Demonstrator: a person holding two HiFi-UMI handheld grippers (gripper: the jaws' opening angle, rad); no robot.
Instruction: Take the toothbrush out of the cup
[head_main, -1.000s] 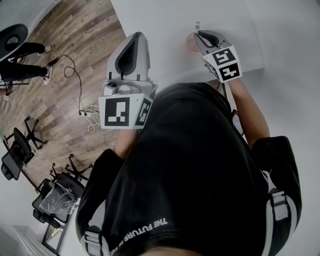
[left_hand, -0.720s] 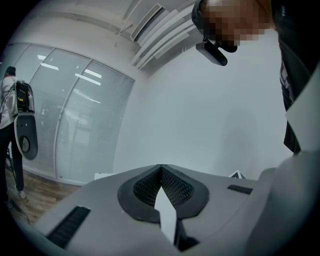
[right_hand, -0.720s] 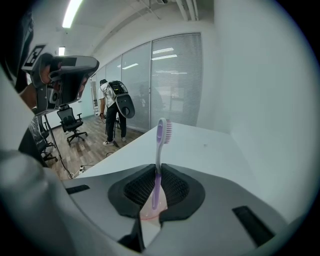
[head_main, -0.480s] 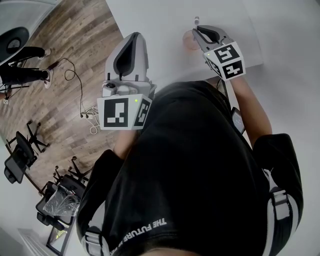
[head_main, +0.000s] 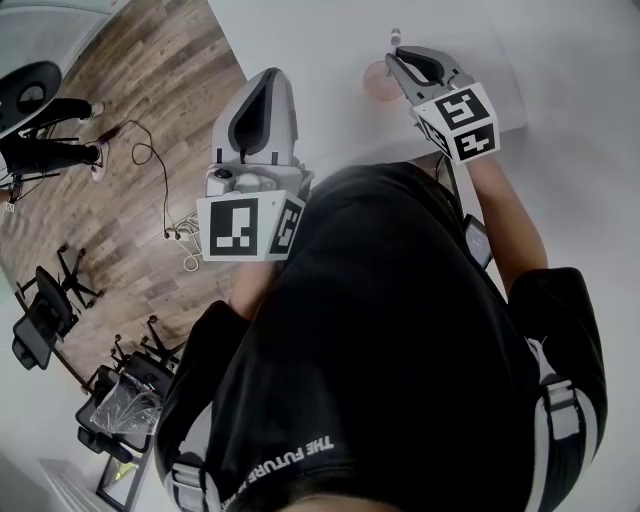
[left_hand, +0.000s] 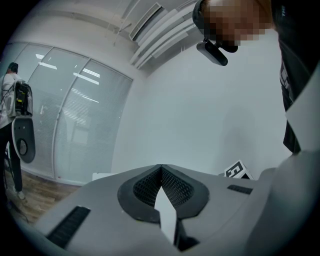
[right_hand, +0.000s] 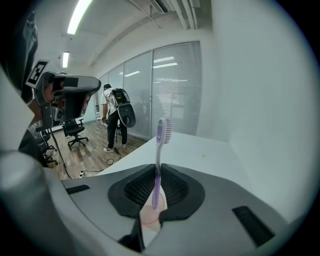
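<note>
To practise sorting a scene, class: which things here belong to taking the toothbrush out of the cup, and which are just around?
Job: toothbrush; pink cup; right gripper, shut on the toothbrush's handle.

Just around: left gripper, shut and empty; office chair; floor cable; person with backpack.

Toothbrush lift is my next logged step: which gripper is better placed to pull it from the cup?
Right. The right gripper has its jaws closed on the toothbrush above the cup; the left gripper is shut, empty, away from it.
</note>
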